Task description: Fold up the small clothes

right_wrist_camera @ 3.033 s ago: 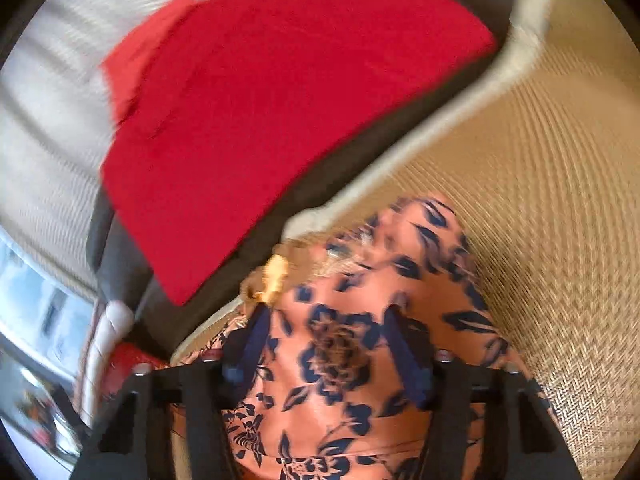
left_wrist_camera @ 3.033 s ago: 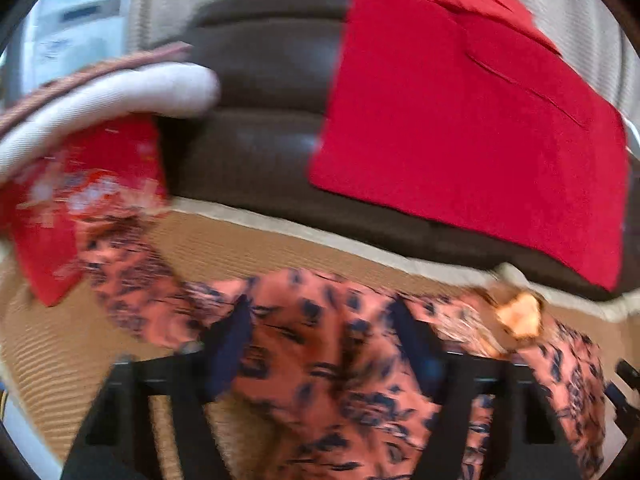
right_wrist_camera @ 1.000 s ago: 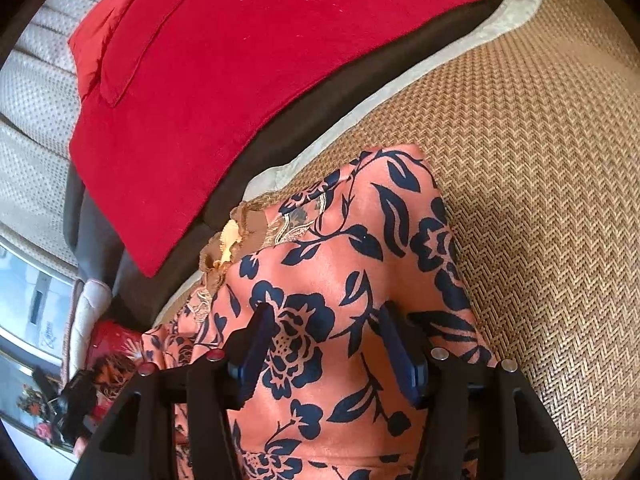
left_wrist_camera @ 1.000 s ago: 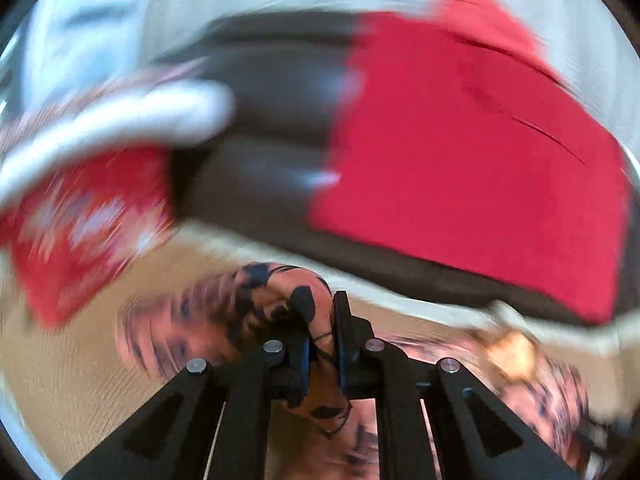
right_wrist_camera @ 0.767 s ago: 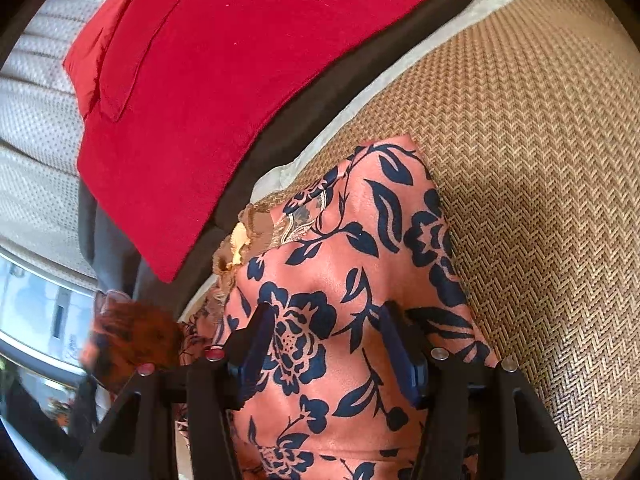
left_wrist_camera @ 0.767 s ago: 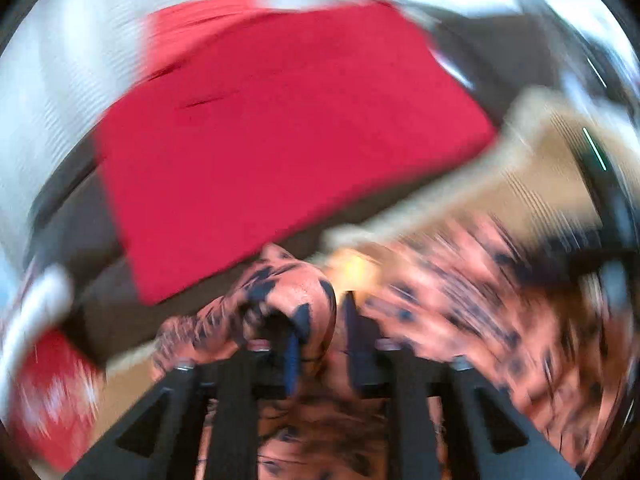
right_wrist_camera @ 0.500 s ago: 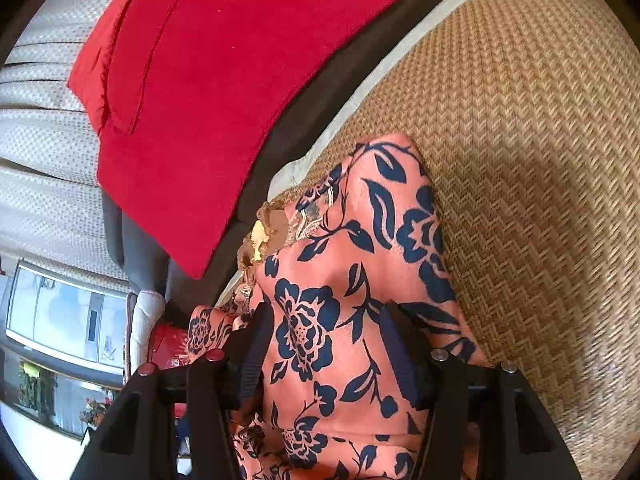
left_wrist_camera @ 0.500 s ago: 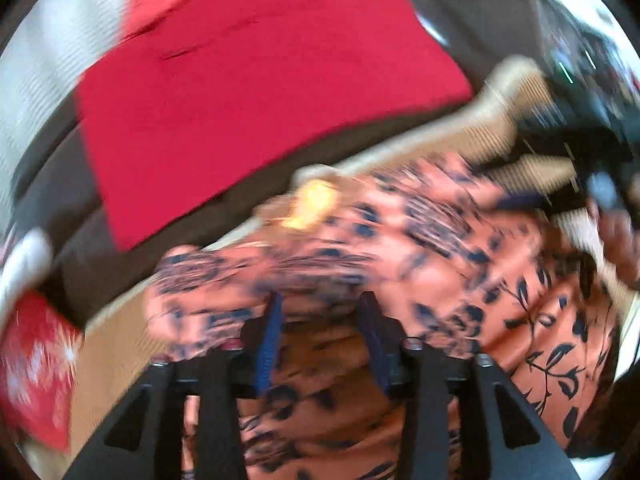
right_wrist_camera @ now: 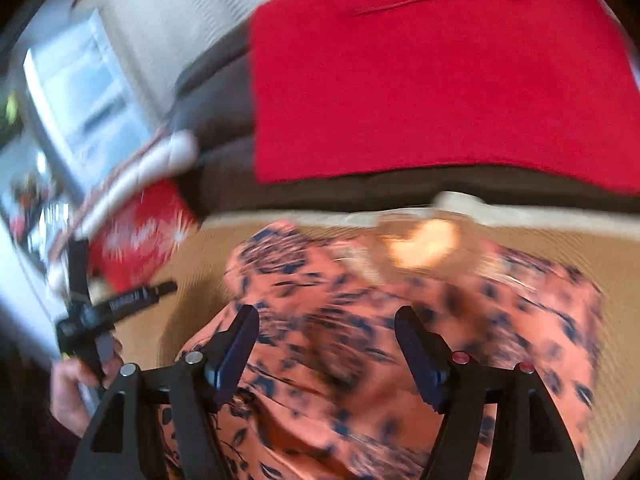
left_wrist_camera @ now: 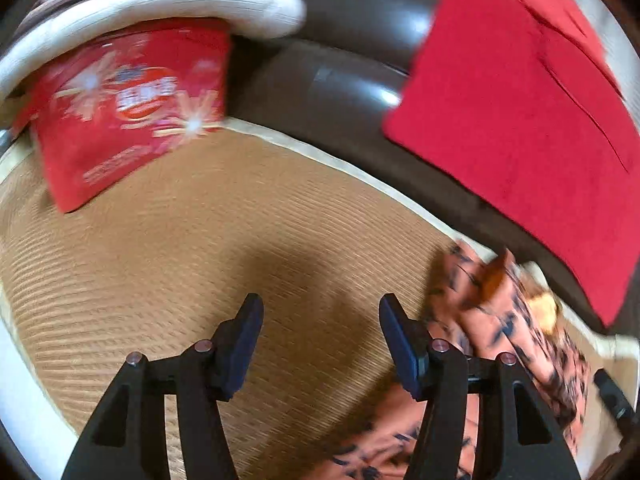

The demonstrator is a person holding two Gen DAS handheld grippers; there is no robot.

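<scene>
An orange garment with a dark blue flower print (right_wrist_camera: 360,320) lies on the woven tan mat (left_wrist_camera: 200,240). In the right wrist view it fills the lower middle, with a pale label (right_wrist_camera: 424,244) at its far edge. My right gripper (right_wrist_camera: 326,344) is open just above it and holds nothing. In the left wrist view the garment (left_wrist_camera: 500,320) lies at the lower right. My left gripper (left_wrist_camera: 320,340) is open over bare mat, left of the garment, its right finger close to the cloth. The left gripper (right_wrist_camera: 120,300) also shows at the left of the right wrist view.
A dark brown sofa back (left_wrist_camera: 340,60) rises behind the mat. A red cushion (left_wrist_camera: 520,112) leans on it at right. A red printed bag (left_wrist_camera: 120,100) and a white rolled edge (left_wrist_camera: 160,4) sit at the left. A window (right_wrist_camera: 80,92) is at far left.
My left gripper let go of the garment part it carried over, opened, and swung back left over bare mat. My right gripper stayed open and turned above the garment.
</scene>
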